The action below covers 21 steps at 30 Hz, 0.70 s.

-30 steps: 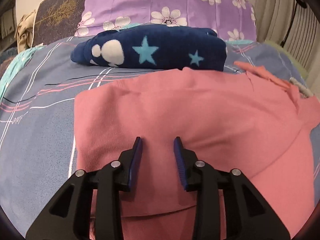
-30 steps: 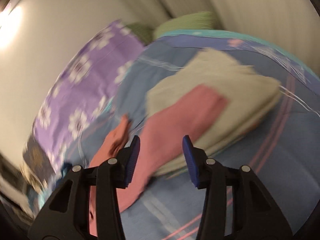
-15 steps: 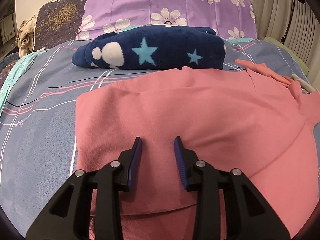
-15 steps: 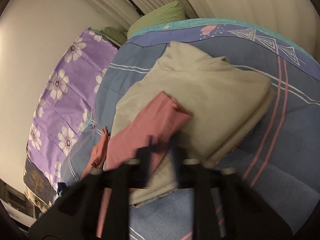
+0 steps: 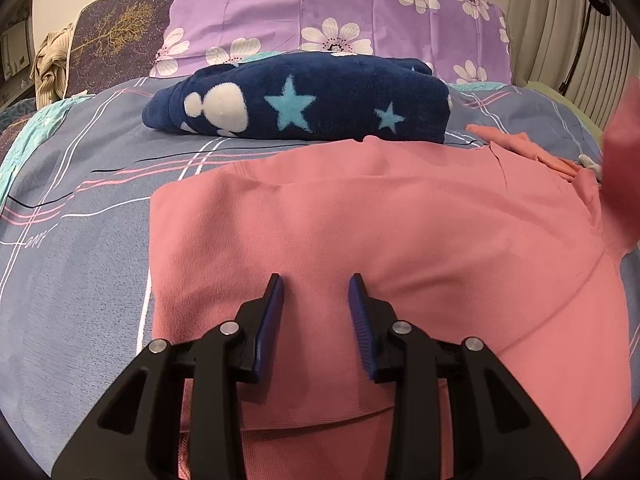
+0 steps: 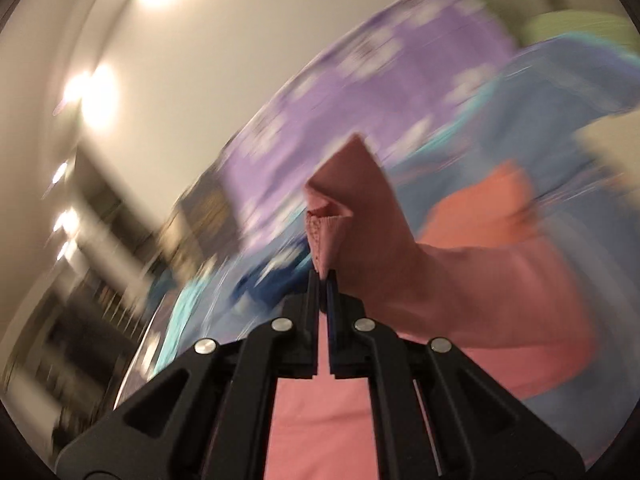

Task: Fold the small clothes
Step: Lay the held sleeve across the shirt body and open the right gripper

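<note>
Left wrist view: pink top [image 5: 400, 240] spread flat over the middle and lower frame on a blue-grey plaid bedsheet [image 5: 80, 208]. Folded navy fleece with stars [image 5: 304, 100] lies just behind the top's far edge, upper centre. Purple floral pillow [image 5: 340, 12] behind it, dark pillow with a gold tree print [image 5: 116, 44] upper left, striped beige cloth [image 5: 50, 64] bunched at far left. Orange garment [image 5: 516, 140] at right, partly under the pink top's edge. A blurred raised piece of pink cloth fills the right edge. Left gripper [image 5: 316, 292] lower centre, fingers [image 5: 272, 312] partly apart, tips down on or just over the pink top; nothing pinched between them; actual contact cannot be told. Bare sheet at left of the top gives open room; the navy fleece closes off the far side, and the orange garment crowds the right.

Right wrist view: heavy motion blur. Right gripper [image 6: 323, 276] centre, its jaws have just been closing and now stand together, clamped on a ribbed cuff or hem of the pink top [image 6: 460, 300]; the cloth stands up above the tips in a folded peak and trails off to the lower right and under the gripper. Behind: smeared purple pillow [image 6: 340, 120] in mid frame, blue sheet [image 6: 560, 104] upper right, orange garment [image 6: 488, 208] right of centre, a navy patch just left of the tips. Pale wall with bright lights upper left, dark blurred furniture at left. Edges of the surroundings are too blurred to judge.
</note>
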Each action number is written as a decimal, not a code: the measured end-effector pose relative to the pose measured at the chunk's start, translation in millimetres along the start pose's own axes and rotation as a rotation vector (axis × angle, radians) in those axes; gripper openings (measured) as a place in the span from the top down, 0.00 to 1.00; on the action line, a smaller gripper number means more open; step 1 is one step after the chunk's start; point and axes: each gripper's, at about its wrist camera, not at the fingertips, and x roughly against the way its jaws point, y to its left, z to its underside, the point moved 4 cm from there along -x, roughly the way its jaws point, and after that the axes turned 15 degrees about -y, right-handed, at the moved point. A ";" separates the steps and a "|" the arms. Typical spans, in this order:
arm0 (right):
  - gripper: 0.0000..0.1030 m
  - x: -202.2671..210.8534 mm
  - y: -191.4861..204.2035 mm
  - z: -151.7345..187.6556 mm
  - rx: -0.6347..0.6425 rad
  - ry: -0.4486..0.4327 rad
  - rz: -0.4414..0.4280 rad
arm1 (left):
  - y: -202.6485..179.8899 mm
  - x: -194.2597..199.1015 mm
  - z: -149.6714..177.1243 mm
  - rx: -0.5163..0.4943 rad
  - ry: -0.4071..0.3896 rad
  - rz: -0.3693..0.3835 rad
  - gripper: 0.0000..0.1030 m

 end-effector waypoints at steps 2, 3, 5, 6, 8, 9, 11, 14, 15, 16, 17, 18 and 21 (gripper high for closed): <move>0.97 -27.5 19.4 46.7 0.086 0.119 -0.009 | 0.3 0.2 0.2 0.006 -0.001 0.004 0.65; 0.97 -42.0 24.3 78.1 0.136 0.194 0.002 | 0.9 0.2 0.0 0.007 -0.001 0.007 0.65; 0.93 -54.7 22.7 115.4 0.183 0.287 0.026 | 1.7 0.2 -0.3 0.016 -0.001 0.015 0.64; 0.90 -58.3 18.2 134.9 0.204 0.336 0.040 | 2.7 0.4 -0.4 0.026 -0.001 0.028 0.63; 0.89 -55.2 12.1 149.3 0.201 0.356 0.034 | 3.8 0.3 -0.8 0.045 0.001 0.058 0.55; 0.88 -51.9 9.9 148.6 0.185 0.350 0.020 | 3.6 0.4 -1.5 0.058 0.002 0.090 0.51; 0.78 -44.3 6.2 142.3 0.146 0.317 0.002 | 1.1 2.6 -3.4 0.061 -0.003 0.103 0.46; 0.73 -48.1 0.0 142.3 0.101 0.318 -0.019 | -7.2 12.1 -7.4 0.123 0.000 0.142 0.45; 0.73 -48.6 -0.1 142.6 0.091 0.315 -0.024 | -15.3 17.9 -9.9 0.182 0.000 0.218 0.45; 0.73 -46.7 0.0 139.4 0.087 0.307 -0.025 | -24.9 22.6 -12.2 0.214 0.001 0.283 0.45; 0.73 -45.9 0.6 137.3 0.092 0.296 -0.016 | -36.4 26.3 -14.0 0.223 0.007 0.334 0.45; 0.72 -42.9 1.2 136.2 0.098 0.289 -0.014 | -50.7 28.0 -14.5 0.210 0.020 0.368 0.45; 0.68 -34.3 3.7 135.5 0.140 0.281 0.012 | -90.9 19.4 -9.3 0.131 0.090 0.406 0.46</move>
